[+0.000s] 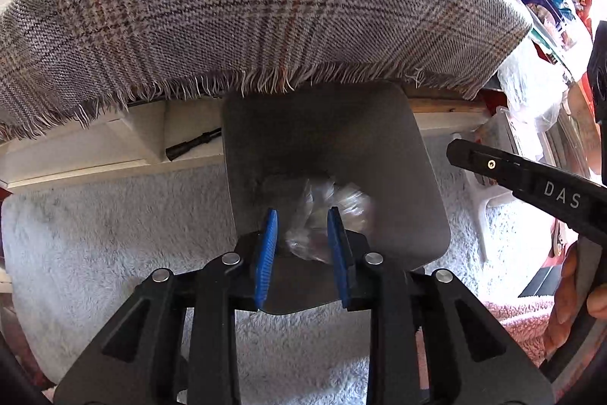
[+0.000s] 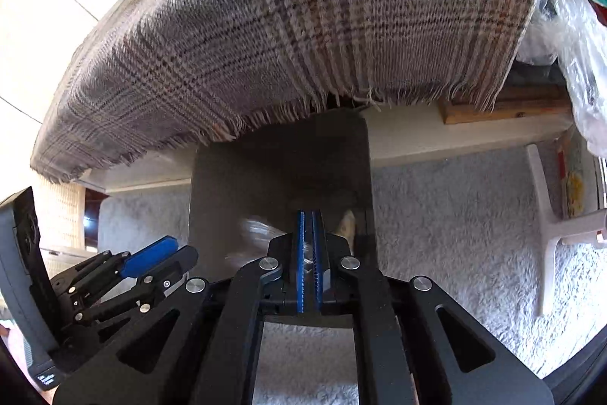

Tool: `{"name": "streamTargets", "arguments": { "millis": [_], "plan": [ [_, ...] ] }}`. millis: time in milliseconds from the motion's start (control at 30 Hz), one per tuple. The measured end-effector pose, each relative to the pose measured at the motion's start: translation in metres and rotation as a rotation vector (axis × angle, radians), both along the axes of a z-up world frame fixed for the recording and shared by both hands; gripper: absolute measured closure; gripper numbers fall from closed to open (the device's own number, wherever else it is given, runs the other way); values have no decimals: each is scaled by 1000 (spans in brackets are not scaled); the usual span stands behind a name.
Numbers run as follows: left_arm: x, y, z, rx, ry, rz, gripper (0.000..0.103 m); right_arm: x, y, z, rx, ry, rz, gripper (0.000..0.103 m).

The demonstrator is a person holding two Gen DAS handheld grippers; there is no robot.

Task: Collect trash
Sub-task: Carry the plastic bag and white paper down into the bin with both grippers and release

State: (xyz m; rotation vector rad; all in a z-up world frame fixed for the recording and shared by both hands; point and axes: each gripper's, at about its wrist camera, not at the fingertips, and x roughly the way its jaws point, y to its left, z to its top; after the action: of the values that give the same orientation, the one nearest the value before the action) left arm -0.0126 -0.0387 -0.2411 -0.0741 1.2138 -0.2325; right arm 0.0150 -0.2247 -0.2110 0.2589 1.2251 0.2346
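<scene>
A: Crumpled clear plastic wrapper point(image 1: 326, 215) sits inside tall grey bin point(image 1: 425, 200); light, crinkly, slippery.
B: Left gripper point(image 1: 302, 215) spread wide around it. Right gripper point(image 2: 309, 219) clenched, thin film maybe pinched, can't confirm. Grab bunched middle.

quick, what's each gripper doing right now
left gripper: open, fingers either side of a crumpled clear plastic wrapper over the grey bin.
right gripper: shut on clear plastic.

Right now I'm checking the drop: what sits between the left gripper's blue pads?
In the left wrist view, crumpled clear plastic wrap sits between the left gripper's pads, over the grey bin.
</scene>
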Motion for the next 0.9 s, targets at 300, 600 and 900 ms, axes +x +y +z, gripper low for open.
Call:
{"name": "streamTargets", "arguments": {
  "millis": [300,600,900],
  "plan": [
    [3,22,54,18,-99,19,27,3,-29,51,-43,-128,-73,11],
    [34,28,134,19,-233,4,11,39,-41,137,-73,-254,-91,4],
    [84,29,173,-3,-314,-11,11,95,-46,180,-76,-320,-115,4]
  ]
}}
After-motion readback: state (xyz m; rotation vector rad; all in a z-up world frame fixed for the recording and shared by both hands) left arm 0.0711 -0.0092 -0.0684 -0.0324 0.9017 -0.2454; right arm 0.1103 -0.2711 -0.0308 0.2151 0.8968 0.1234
